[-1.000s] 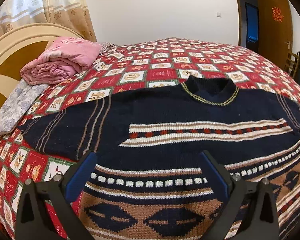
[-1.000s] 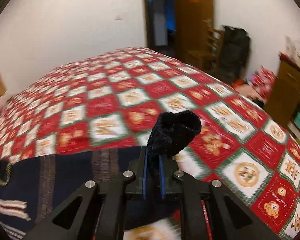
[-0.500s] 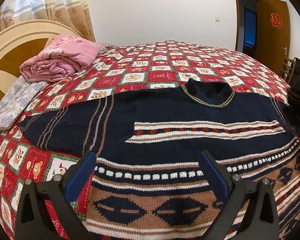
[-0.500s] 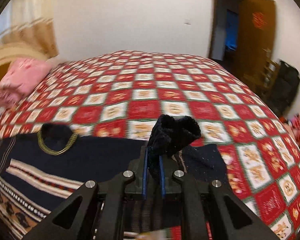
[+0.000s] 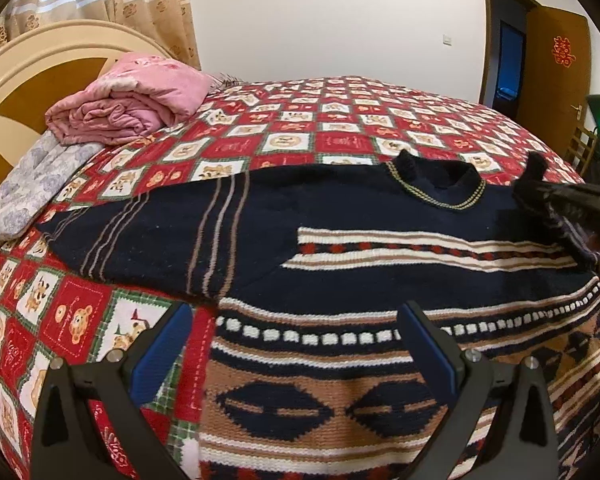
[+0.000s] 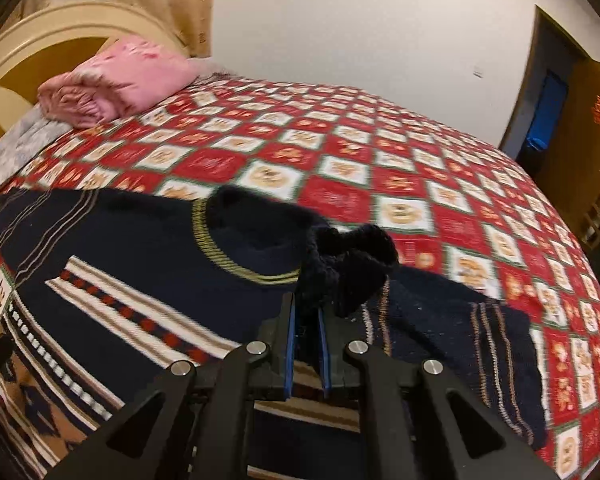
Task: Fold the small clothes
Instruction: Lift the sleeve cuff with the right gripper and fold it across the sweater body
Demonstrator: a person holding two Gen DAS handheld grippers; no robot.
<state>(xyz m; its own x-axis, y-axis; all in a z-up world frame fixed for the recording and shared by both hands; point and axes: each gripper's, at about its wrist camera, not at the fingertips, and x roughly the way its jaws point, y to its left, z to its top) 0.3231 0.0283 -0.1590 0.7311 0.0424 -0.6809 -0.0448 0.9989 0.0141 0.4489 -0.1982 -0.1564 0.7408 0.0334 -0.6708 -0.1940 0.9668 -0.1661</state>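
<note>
A dark navy patterned sweater (image 5: 380, 248) lies flat, front up, on the bed, collar (image 5: 436, 184) toward the far side. Its left sleeve (image 5: 140, 232) lies stretched out to the left. My left gripper (image 5: 296, 344) is open and empty, hovering over the sweater's lower hem. My right gripper (image 6: 306, 316) is shut on the cuff of the right sleeve (image 6: 348, 264) and holds it raised over the chest, near the collar (image 6: 236, 248). The sleeve (image 6: 460, 320) is folded inward. In the left wrist view the right gripper (image 5: 540, 196) shows at the right edge.
The bed has a red and white checked quilt (image 5: 340, 140). A folded pink blanket (image 5: 128, 100) and a grey pillow (image 5: 28, 188) lie by the cream headboard (image 5: 32, 64). A doorway and brown door (image 5: 556, 60) stand at the far right.
My right gripper has carried the sleeve cuff leftward from the bed's right side to over the sweater's chest. My left gripper has stayed open over the hem, shifting slightly.
</note>
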